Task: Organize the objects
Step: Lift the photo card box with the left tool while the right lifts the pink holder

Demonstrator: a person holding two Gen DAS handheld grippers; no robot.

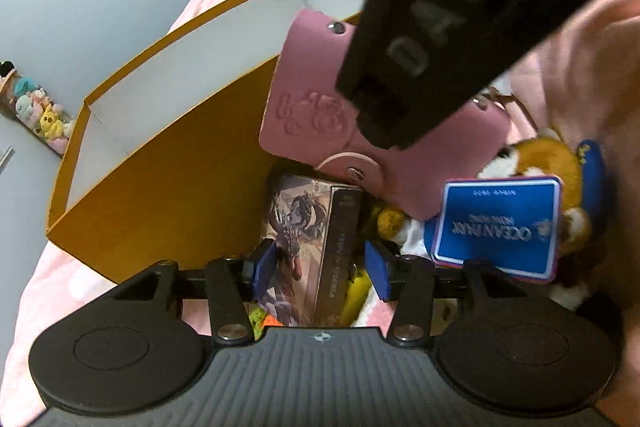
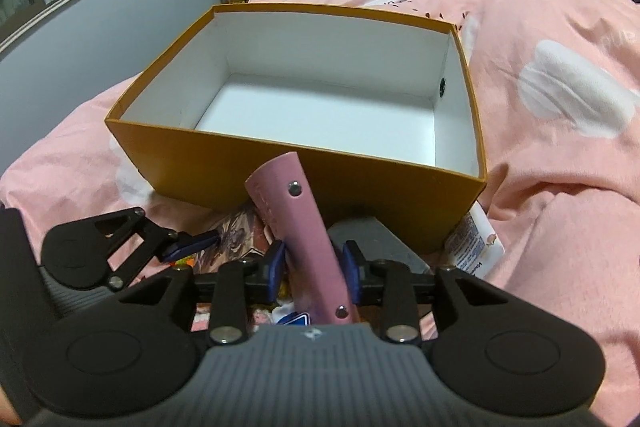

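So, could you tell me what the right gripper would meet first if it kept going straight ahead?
Probably the near wall of the orange box: the right gripper, shut on the pink pouch, points at it, though depth is unclear.

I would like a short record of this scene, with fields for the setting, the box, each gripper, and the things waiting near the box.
setting: pink bedding on a bed
box: orange box, open top, white inside, nothing visible in it
right gripper: shut on pink leather case, held just in front of the box
left gripper: open, around illustrated card box, not clamped
waiting items: blue Ocean Park tag, orange plush toy, beside the box
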